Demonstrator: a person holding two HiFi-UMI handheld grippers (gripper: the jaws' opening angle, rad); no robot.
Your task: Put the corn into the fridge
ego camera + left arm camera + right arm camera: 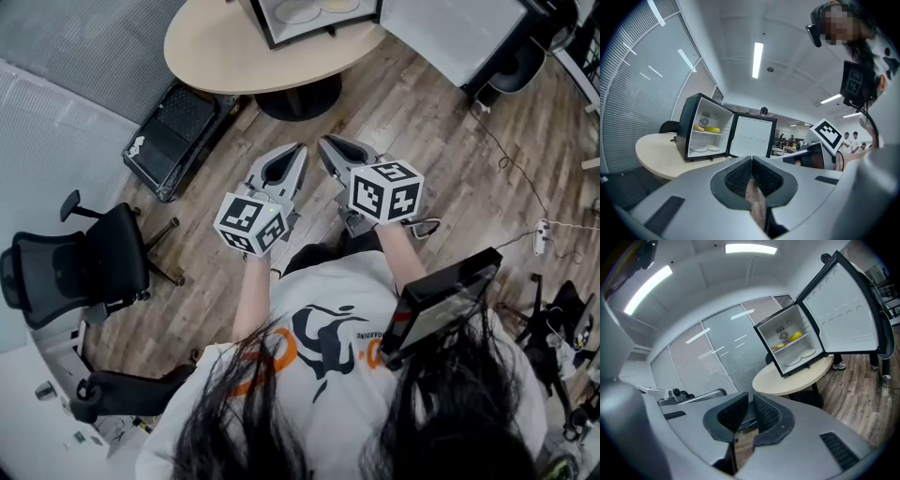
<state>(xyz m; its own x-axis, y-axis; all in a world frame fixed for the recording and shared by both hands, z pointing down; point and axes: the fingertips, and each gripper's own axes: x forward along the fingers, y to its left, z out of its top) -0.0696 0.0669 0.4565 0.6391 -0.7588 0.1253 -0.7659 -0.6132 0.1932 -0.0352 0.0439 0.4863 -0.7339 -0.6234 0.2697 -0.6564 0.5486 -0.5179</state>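
**Head view.**
- The left claw (pixel 296 150) and right claw (pixel 326 143) sit side by side with their tips near each other. Both are aimed at twelve o'clock toward the table (pixel 216 47).
- The fridge (pixel 264 26) stands open on that table. Its upper shelf is cut off here.

**Left gripper view.**
- The left claw (pixel 751 159) is pressed together, with nothing between its pads.
- The fridge (pixel 686 126) is at ten o'clock, its door (pixel 752 136) swung wide.
- Yellow pieces lie on the upper shelf, and I take the brighter one for the corn (pixel 712 130). Two plates (pixel 699 149) lie below.

**Right gripper view.**
- The right claw (pixel 750 401) is pressed together and empty.
- The fridge (pixel 785 326) is at one o'clock, and the corn (pixel 797 336) is on its shelf.

**Step, as I judge it.** Neither claw carries anything and the corn seems placed, so only a check remains. I confirm it sits well back from the shelf lip, out of the door's swing. I also keep both claws away from the table edge and the door.
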